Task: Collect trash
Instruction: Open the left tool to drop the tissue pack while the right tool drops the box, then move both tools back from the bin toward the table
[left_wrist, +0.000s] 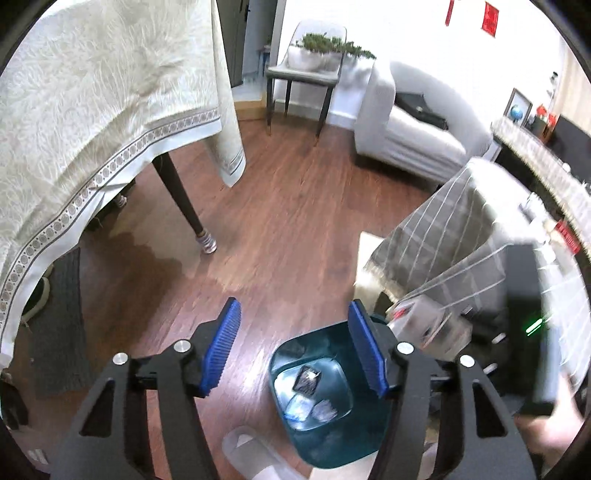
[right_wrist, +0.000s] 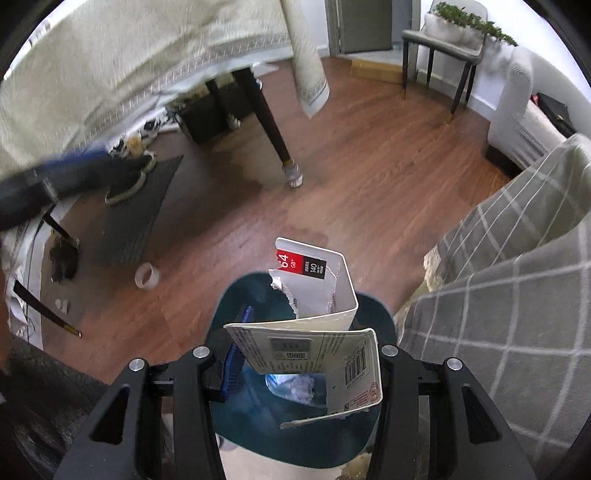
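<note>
Two grippers over teal bin (right_wrist: 221, 314), right jaws grasping torn card packaging (right_wrist: 317, 354), left jaws released, tape roll (right_wrist: 147, 276) nearby.

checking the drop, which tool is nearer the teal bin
Right. The right tool grips torn card packaging directly above the teal bin. The left tool is open and empty, with the bin below and right of its fingers.
</note>
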